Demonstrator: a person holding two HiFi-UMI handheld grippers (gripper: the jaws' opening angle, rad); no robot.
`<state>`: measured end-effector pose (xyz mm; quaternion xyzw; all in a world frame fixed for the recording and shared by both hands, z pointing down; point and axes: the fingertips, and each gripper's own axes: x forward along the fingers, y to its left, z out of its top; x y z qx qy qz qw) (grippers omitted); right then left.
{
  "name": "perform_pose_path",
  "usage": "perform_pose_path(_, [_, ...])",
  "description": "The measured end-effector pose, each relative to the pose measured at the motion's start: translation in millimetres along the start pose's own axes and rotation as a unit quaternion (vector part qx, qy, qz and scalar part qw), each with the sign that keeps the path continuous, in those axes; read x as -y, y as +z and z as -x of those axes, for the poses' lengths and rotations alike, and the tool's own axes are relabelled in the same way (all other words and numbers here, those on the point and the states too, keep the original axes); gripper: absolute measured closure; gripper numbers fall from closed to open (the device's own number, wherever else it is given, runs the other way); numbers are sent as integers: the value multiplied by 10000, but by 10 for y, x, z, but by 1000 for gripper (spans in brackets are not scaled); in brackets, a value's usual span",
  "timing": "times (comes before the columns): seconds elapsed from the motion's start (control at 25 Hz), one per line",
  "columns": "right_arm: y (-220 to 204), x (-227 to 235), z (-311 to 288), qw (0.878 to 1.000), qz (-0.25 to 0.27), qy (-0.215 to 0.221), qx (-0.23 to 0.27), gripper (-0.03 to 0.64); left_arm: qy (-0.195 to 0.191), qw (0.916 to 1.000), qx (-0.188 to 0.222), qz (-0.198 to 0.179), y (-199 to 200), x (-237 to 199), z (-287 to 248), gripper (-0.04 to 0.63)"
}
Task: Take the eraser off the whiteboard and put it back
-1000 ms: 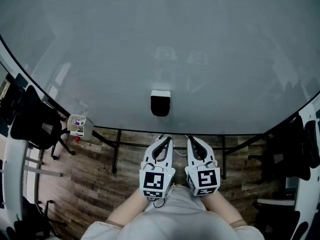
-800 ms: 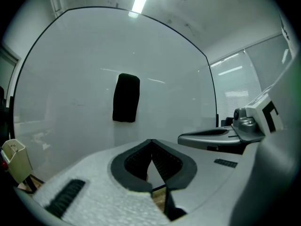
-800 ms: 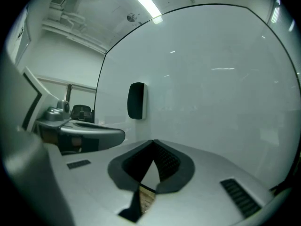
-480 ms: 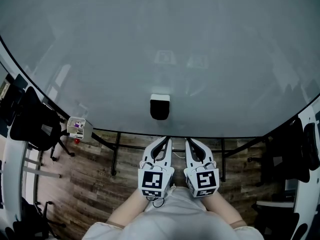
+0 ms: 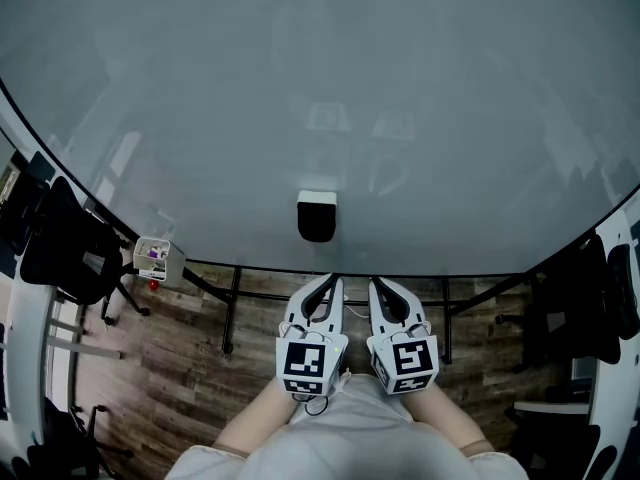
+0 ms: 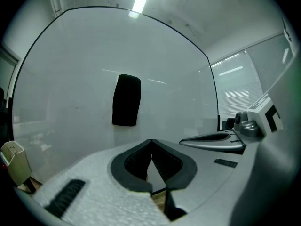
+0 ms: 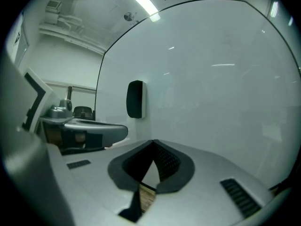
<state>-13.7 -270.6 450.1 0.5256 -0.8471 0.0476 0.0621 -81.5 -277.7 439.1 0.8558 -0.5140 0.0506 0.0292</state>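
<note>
A black eraser with a white top clings to the large whiteboard. It also shows in the left gripper view as a dark block, the eraser, and at the left in the right gripper view, the eraser. My left gripper and right gripper are held side by side below the board, pointing at it and short of the eraser. Both are shut with nothing between their tips: left gripper, right gripper.
A small box of markers hangs at the board's lower left. Black office chairs stand at the left and a chair at the right. The board's stand legs rest on wooden flooring.
Both grippers have crept slightly up toward the board. In the head view the eraser sits a little higher and further left. Jaws stayed shut.
</note>
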Motion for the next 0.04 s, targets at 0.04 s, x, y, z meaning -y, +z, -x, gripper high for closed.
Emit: perform_pose_path(0.04, [0, -7, -6, 10000, -23, 13, -5, 591, -6, 10000, -7, -7, 0, 1, -2, 577])
